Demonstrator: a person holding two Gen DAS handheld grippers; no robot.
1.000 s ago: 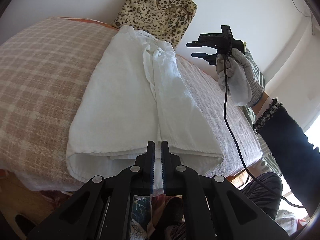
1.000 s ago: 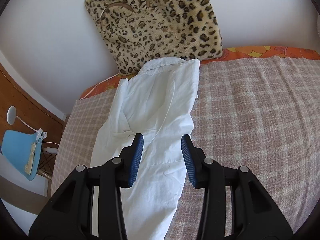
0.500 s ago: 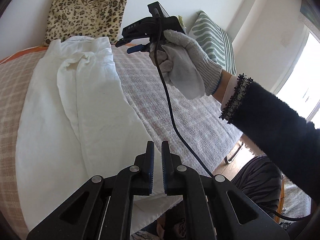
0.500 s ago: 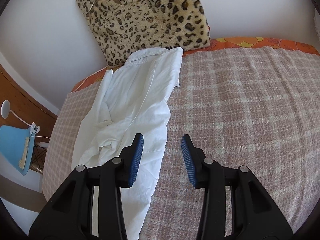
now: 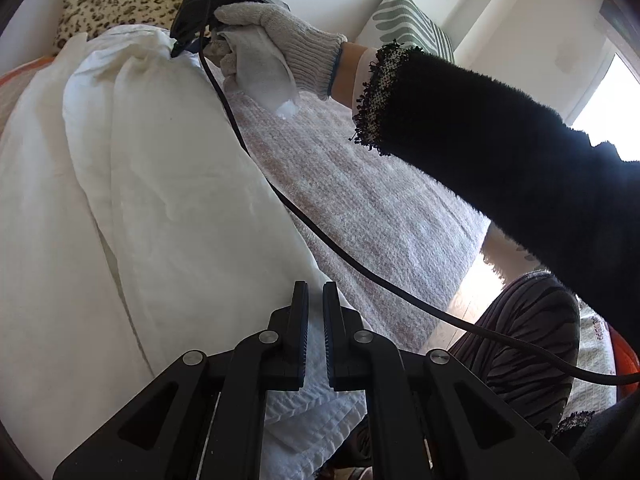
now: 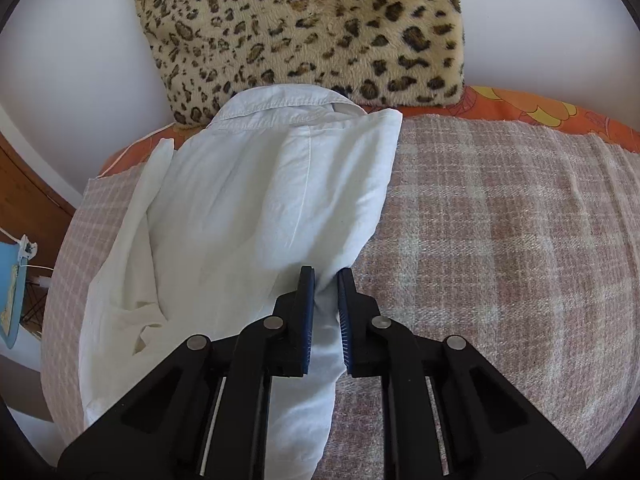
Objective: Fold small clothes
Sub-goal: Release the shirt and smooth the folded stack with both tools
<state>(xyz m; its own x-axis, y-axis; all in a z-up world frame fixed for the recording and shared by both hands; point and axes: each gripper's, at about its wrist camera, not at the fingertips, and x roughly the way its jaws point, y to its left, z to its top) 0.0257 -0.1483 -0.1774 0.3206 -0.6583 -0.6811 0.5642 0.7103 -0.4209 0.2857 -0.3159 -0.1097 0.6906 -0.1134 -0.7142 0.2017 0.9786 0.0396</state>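
Observation:
A white collared shirt (image 6: 256, 200) lies lengthwise on a plaid blanket (image 6: 500, 240), collar at the far end by a leopard cushion (image 6: 304, 32). My right gripper (image 6: 325, 276) is shut on the shirt's right side edge, with white cloth pinched between its blue pads. In the left wrist view the shirt (image 5: 140, 200) fills the left side. My left gripper (image 5: 315, 292) is shut on the shirt's near hem edge. The right gripper (image 5: 188, 36), held by a gloved hand (image 5: 272, 40), sits at the shirt's far part.
A black cable (image 5: 320, 236) runs from the right gripper across the blanket (image 5: 380, 208). A green striped cushion (image 5: 408, 24) leans at the wall. A blue lamp (image 6: 10, 280) stands left of the bed. The person's arm (image 5: 500, 168) and knee (image 5: 528, 344) are at right.
My right gripper has moved forward and down onto the shirt's right edge and closed from wide open. My left gripper stays shut at the hem while its view has swung right.

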